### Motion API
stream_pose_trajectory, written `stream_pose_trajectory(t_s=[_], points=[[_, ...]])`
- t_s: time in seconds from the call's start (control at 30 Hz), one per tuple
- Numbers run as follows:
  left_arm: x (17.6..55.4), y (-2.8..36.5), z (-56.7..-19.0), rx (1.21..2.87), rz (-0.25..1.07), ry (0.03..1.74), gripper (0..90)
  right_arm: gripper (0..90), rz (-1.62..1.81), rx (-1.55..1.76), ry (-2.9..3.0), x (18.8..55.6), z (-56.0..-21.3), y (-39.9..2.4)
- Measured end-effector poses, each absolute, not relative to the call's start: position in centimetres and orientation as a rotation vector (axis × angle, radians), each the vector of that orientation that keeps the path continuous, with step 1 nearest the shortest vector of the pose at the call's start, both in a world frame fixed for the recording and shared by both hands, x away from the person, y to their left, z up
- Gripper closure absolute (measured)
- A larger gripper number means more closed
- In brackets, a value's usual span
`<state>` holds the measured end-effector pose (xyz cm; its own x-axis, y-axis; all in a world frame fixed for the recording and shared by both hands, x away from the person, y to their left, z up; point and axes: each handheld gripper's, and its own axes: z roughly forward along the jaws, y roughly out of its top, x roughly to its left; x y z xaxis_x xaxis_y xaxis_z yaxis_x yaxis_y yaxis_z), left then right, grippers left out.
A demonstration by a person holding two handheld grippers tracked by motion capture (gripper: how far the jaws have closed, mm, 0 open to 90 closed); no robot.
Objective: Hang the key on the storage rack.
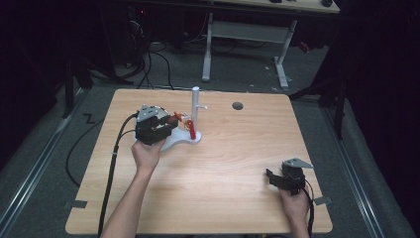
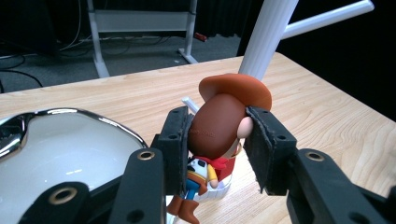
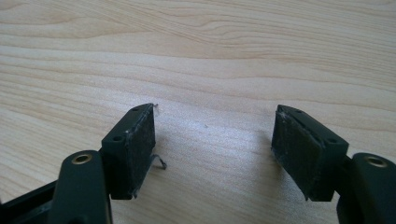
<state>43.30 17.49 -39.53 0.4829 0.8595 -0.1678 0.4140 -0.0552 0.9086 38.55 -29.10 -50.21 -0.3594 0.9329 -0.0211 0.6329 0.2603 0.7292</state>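
Note:
A small cowboy figurine [image 2: 219, 128] with a brown hat, red scarf and yellow shirt is clamped by its head between the pads of my left gripper [image 2: 217, 135]. In the high view the figurine [image 1: 182, 120] shows red beside the left gripper [image 1: 171, 121], close to the white pole stand [image 1: 194, 111]. The stand's white post [image 2: 266, 35] and side peg rise just behind the figurine. My right gripper [image 1: 275, 177] rests near the table's front right corner; its pads [image 3: 140, 140] stand wide apart over bare wood, with nothing between them [image 3: 212, 149].
The white stand base [image 1: 183, 140] lies on the wooden table [image 1: 223, 163] by the left hand; its glossy surface [image 2: 60, 154] shows left of the jaws. A dark round grommet [image 1: 237, 105] sits at the far edge. A desk frame [image 1: 247, 34] and cables lie beyond.

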Motion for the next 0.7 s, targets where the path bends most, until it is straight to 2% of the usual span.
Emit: stream_pose_trajectory(t_s=[0.7], points=[[43.4,16.0,-41.7,1.699,0.506,1.125,60.6,30.8,0.885,1.417,2.085,38.5,-50.2,-29.1]])
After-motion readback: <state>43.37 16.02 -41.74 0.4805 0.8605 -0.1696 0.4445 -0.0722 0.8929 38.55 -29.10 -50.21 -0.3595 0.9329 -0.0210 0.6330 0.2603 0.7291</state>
